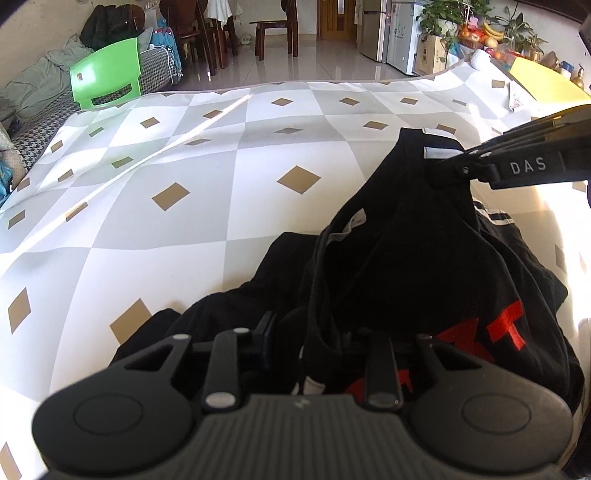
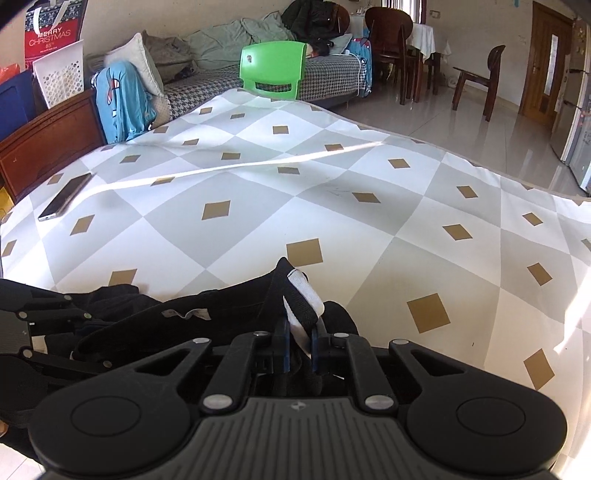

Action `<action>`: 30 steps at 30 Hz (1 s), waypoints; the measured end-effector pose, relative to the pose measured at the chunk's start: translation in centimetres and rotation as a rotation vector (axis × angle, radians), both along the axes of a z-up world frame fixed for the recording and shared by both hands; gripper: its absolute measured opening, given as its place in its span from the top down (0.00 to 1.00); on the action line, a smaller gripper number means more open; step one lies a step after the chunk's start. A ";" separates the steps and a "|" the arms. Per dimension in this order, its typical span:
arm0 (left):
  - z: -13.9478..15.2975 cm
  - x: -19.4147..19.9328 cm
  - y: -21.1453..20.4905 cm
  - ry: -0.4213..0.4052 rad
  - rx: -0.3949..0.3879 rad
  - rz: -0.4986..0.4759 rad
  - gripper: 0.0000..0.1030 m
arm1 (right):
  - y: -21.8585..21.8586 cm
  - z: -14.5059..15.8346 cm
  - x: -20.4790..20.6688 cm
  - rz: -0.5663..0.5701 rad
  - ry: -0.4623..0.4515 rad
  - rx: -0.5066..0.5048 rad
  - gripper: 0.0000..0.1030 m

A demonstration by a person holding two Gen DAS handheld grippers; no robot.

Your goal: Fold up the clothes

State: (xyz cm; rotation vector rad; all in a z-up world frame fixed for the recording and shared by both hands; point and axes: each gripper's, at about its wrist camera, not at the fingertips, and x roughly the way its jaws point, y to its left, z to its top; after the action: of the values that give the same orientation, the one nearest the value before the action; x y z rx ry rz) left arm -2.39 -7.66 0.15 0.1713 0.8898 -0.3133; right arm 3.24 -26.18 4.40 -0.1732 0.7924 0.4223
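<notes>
A black garment (image 1: 424, 258) with red lettering (image 1: 506, 325) and white trim lies bunched at the near edge of the checked tablecloth (image 1: 184, 166). My left gripper (image 1: 310, 339) is shut on a fold of it, and the fabric covers one finger. From the upper right, my right gripper (image 1: 448, 157) pinches a white-trimmed edge and holds it up off the table. In the right wrist view the right gripper (image 2: 299, 339) is shut on that black and white edge (image 2: 303, 295). The rest of the garment (image 2: 207, 306) trails left to the left gripper (image 2: 98, 339).
A phone (image 2: 64, 197) lies on the cloth (image 2: 332, 184) at the far left. A green chair (image 2: 273, 70) and a sofa (image 2: 207, 51) stand behind the table. A yellow sheet (image 1: 543, 77) and fruit (image 1: 491, 31) are at the far right corner.
</notes>
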 end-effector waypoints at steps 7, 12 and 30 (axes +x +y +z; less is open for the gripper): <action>4.4 0.4 0.3 -0.103 -0.033 0.036 0.74 | -1.1 3.8 -0.7 -0.027 -0.084 0.096 0.90; 7.0 1.0 0.1 -0.155 -0.043 0.046 0.74 | -1.7 6.3 -1.2 -0.048 -0.143 0.159 0.90; 8.9 3.4 -2.0 -0.160 0.023 -0.028 0.56 | -2.9 11.4 1.5 -0.120 -0.263 0.332 0.90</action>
State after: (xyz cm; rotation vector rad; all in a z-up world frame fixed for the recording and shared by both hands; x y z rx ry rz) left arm 1.06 -9.67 9.07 0.2270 0.7337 -0.3117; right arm 4.77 -29.08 15.83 0.1265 0.4626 0.4020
